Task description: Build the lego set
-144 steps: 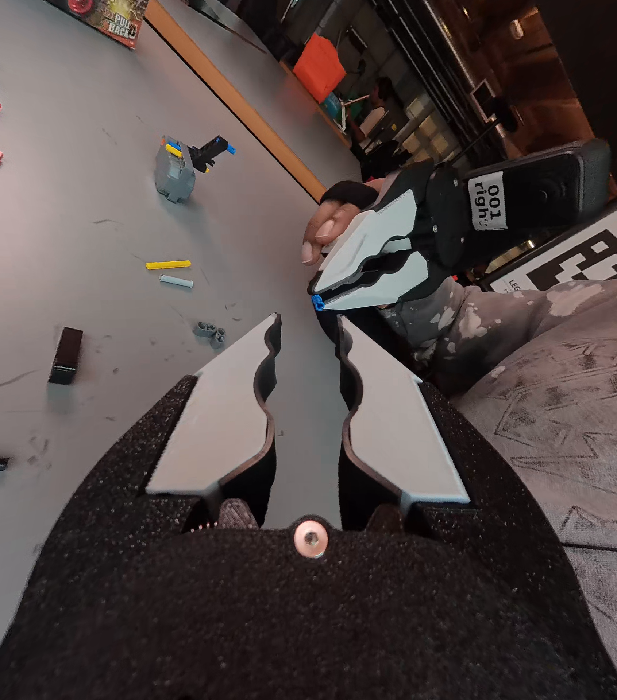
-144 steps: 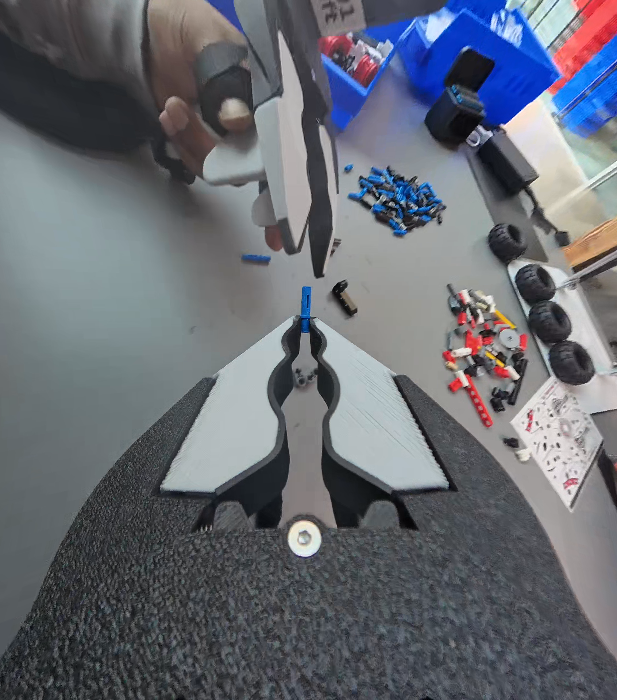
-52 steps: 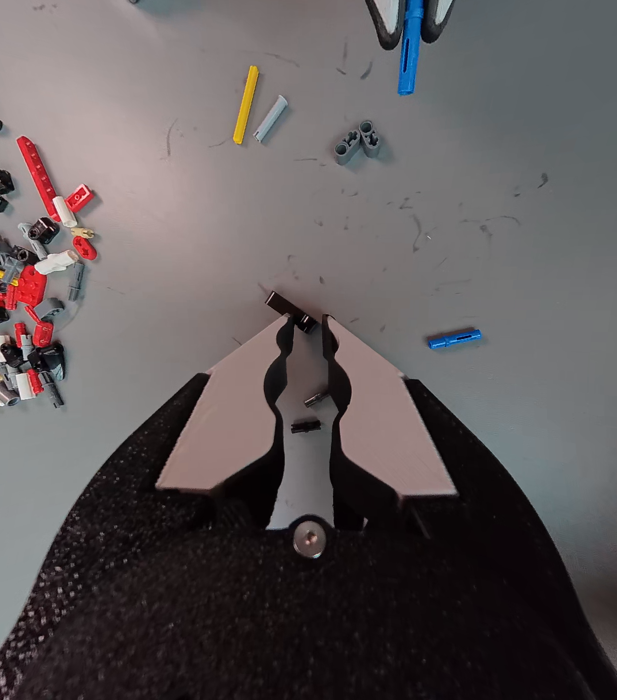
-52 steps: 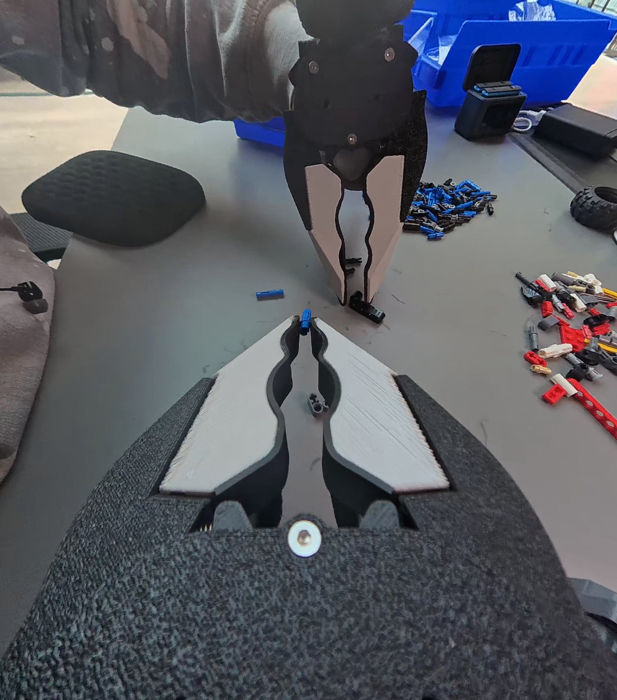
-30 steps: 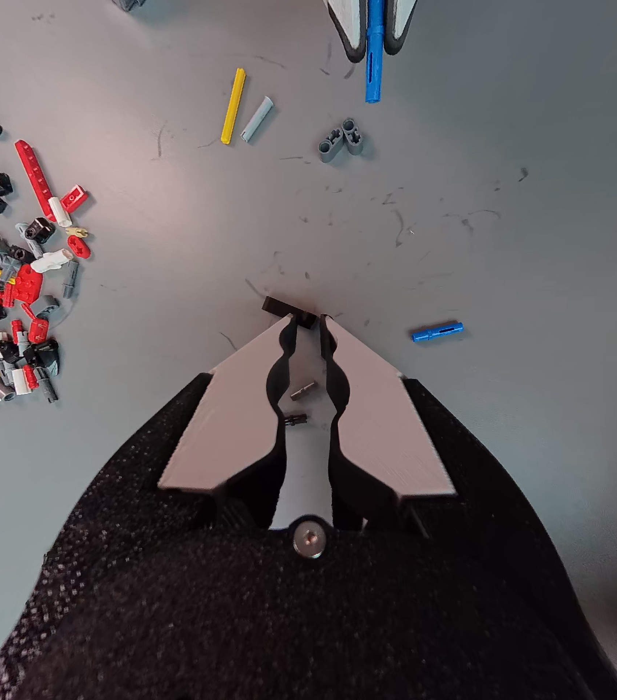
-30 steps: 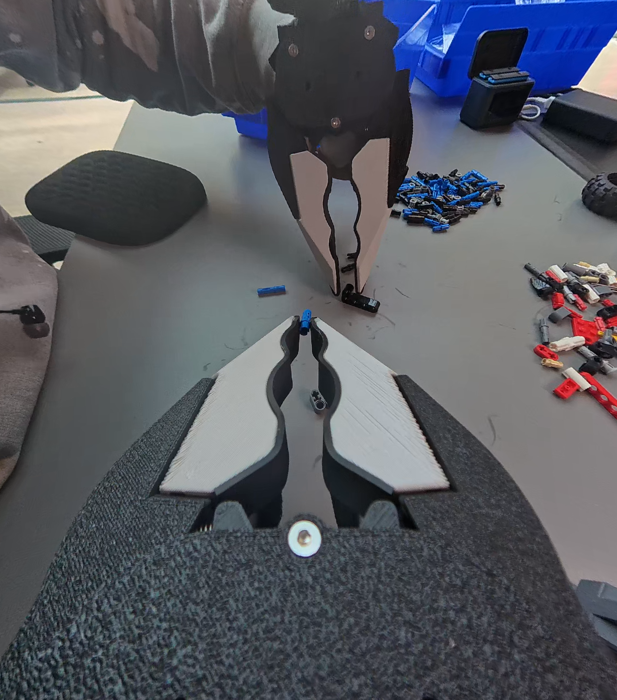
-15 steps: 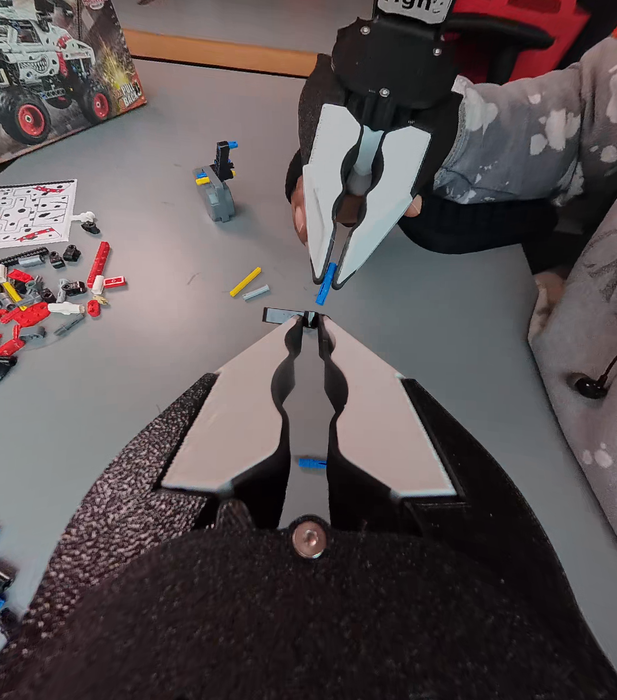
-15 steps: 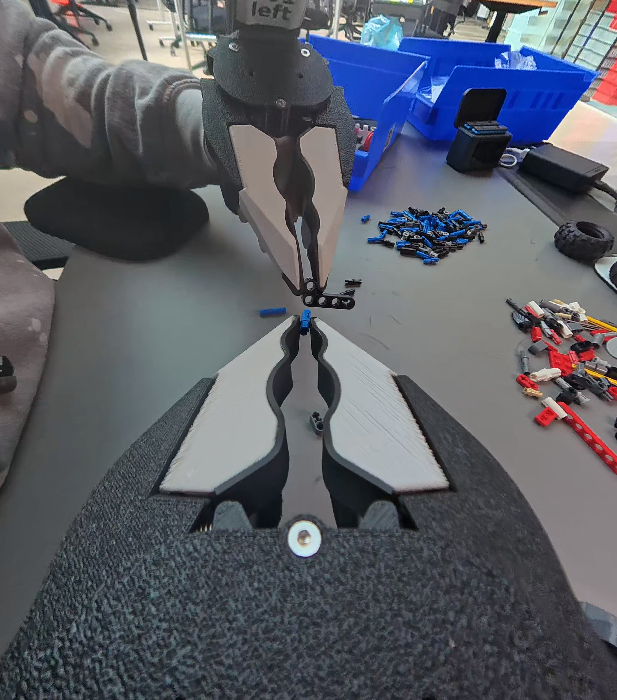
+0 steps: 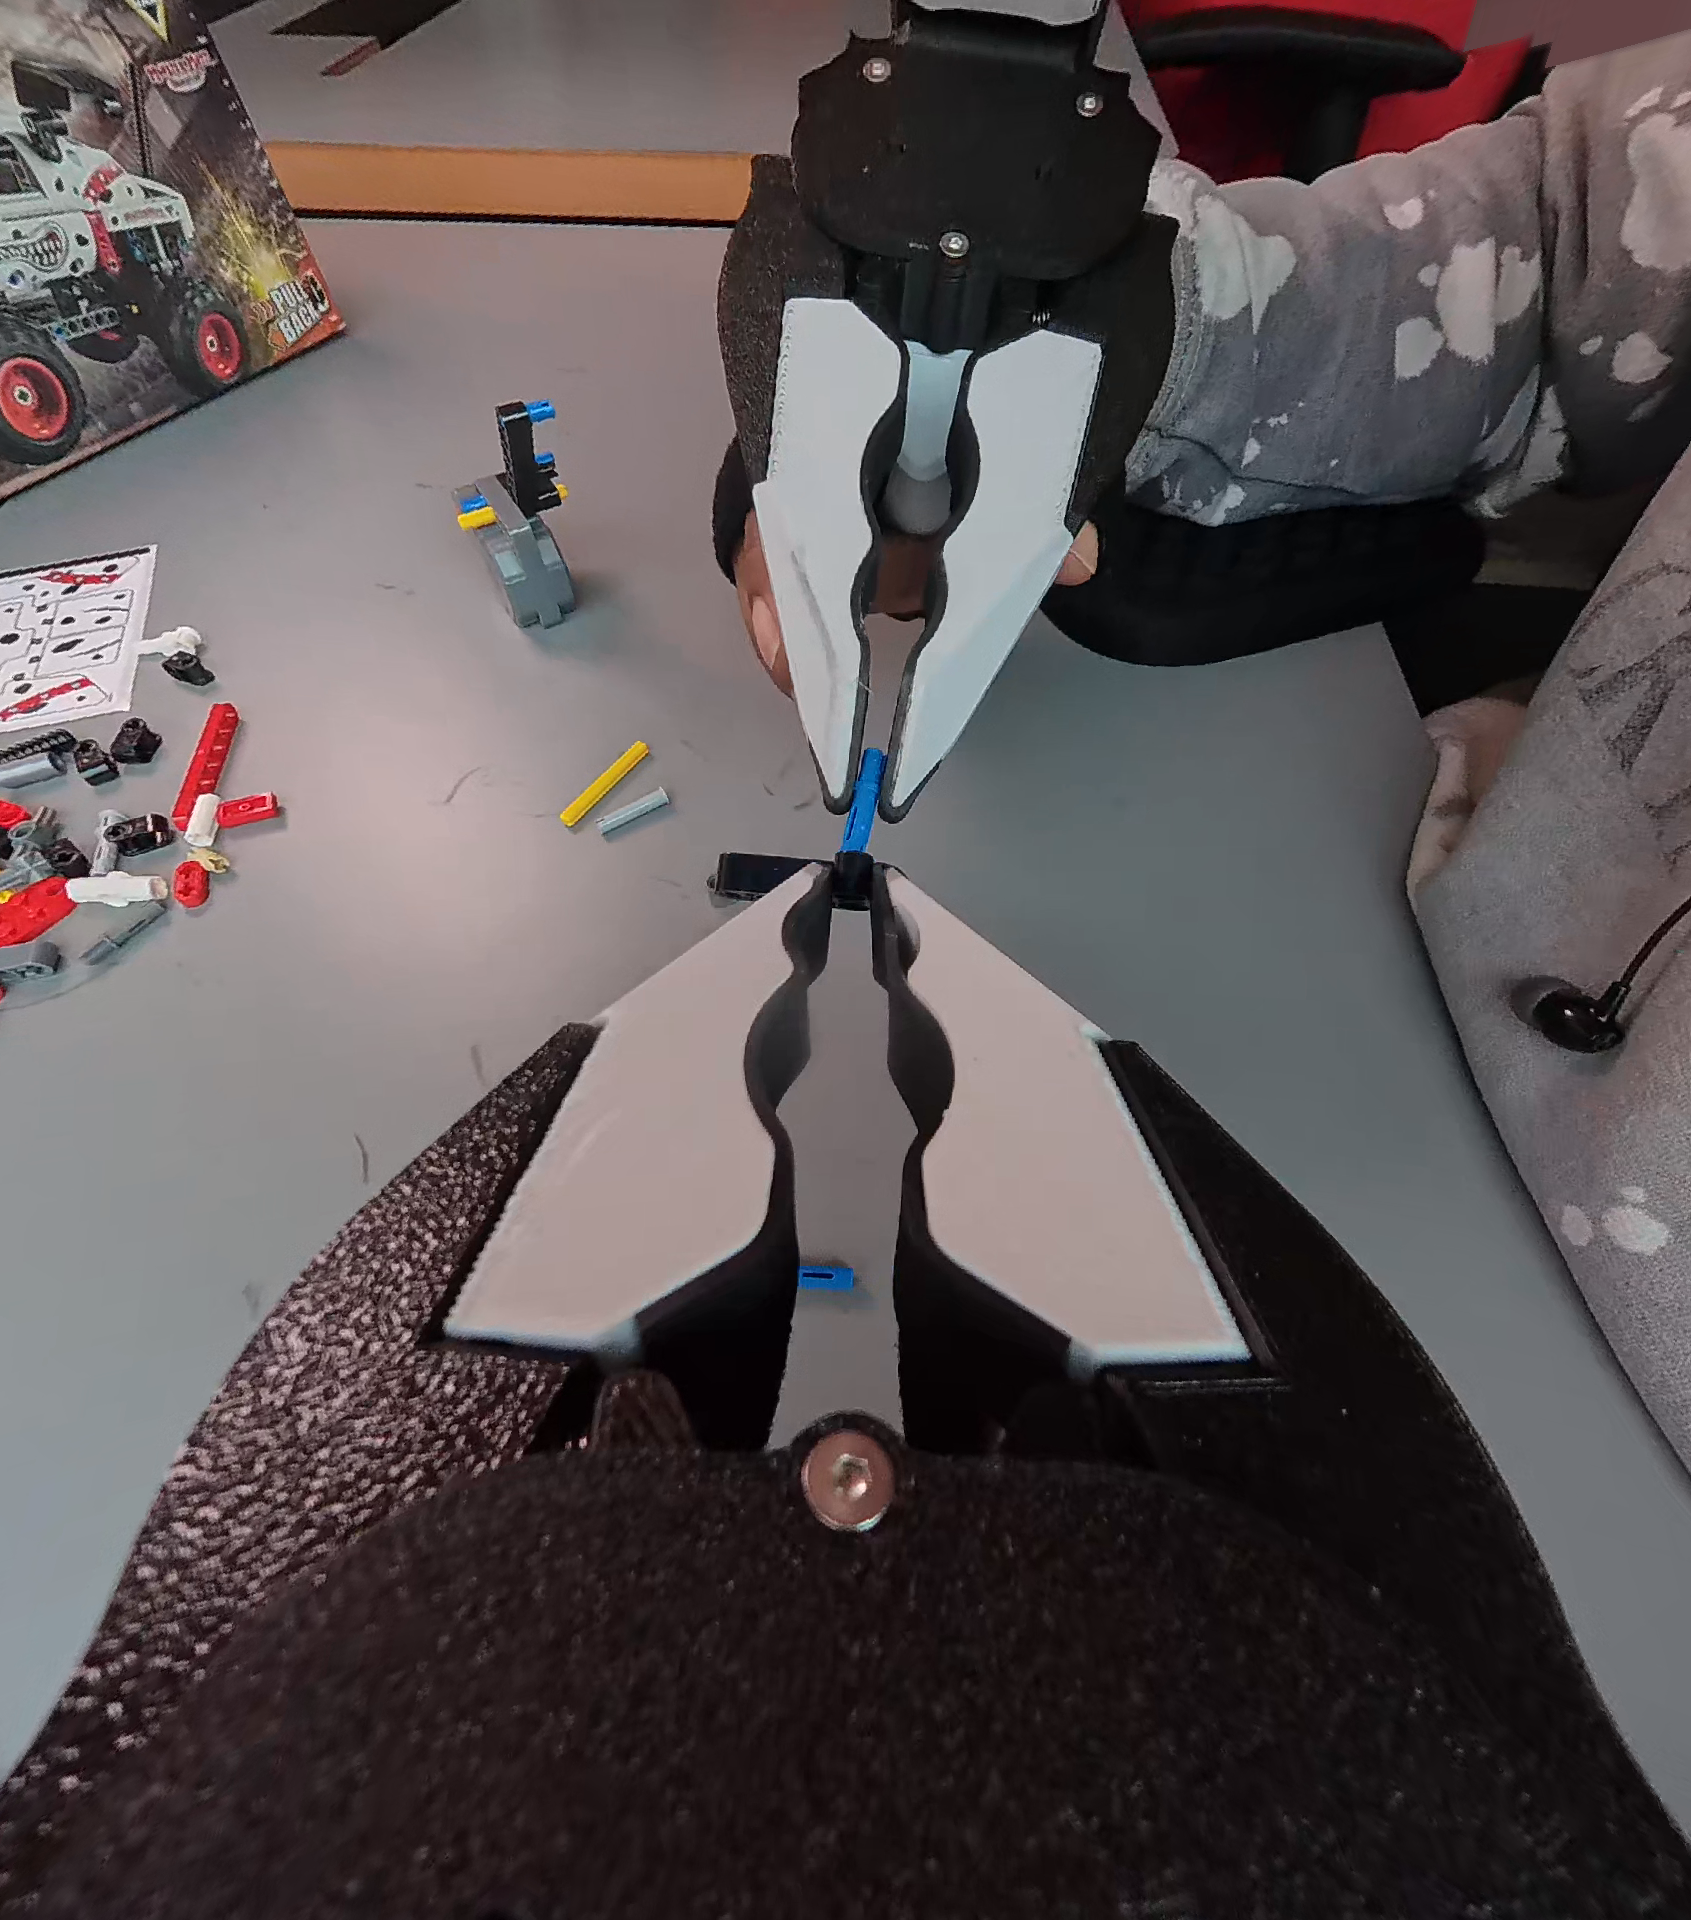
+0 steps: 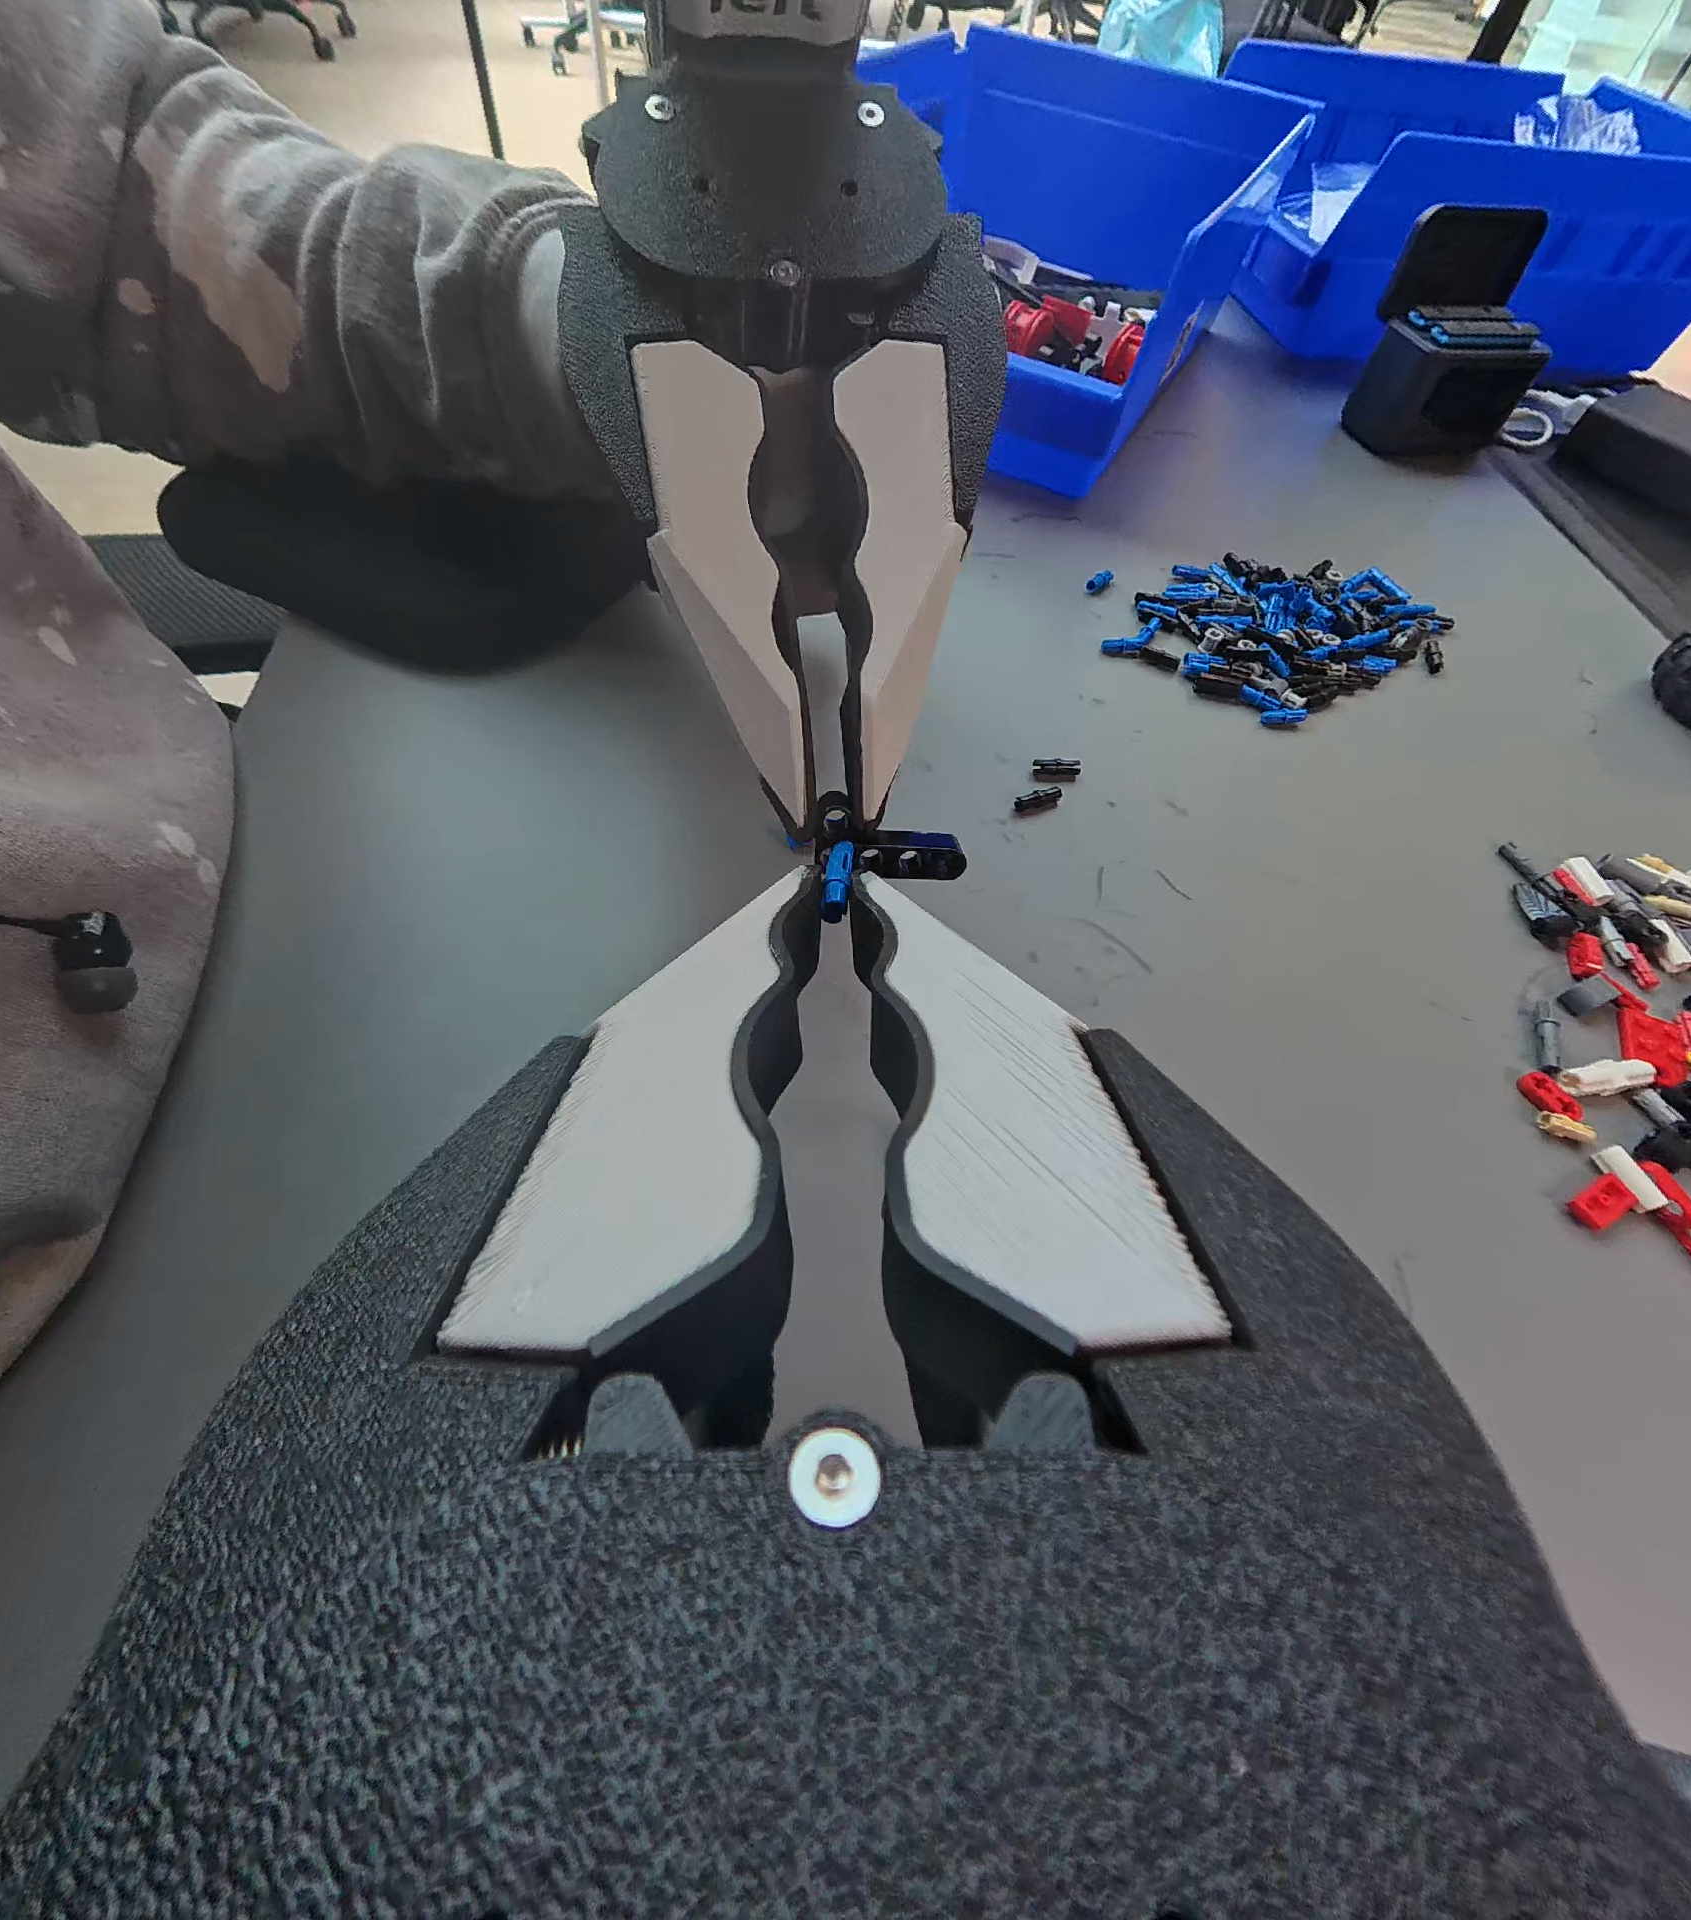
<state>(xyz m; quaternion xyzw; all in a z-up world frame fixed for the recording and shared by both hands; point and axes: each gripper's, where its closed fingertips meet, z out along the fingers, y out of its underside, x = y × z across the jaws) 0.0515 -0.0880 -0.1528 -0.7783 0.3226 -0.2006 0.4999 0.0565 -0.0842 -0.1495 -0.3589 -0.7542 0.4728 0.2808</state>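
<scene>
Because the two tongs meet tip to tip above the tabletop, the coming move turns on one alignment: the blue pin must run straight into the end hole of the black beam. Your left tongs are closed narrow on one end of the beam. Your right tongs are closed narrow on the pin.

In the left wrist view, the pin lies directly ahead of your left tongs, with its long axis running along the line of the fingers. Its near tip touches, or sits just at, the held end of the beam; whether it has entered the hole cannot be told. In the right wrist view, the beam's long axis runs crosswise, out to the right of the meeting point, roughly square to the pin. Both tongs are equally near the joint.

The pin is a short, slender, bright blue rod. The beam is a thin black bar with a row of round holes along its length.

Judged from these views, the step in hand is seating the pin in the beam. Push along the pin's axis only; a tilt could twist the beam in its end grip.
</scene>
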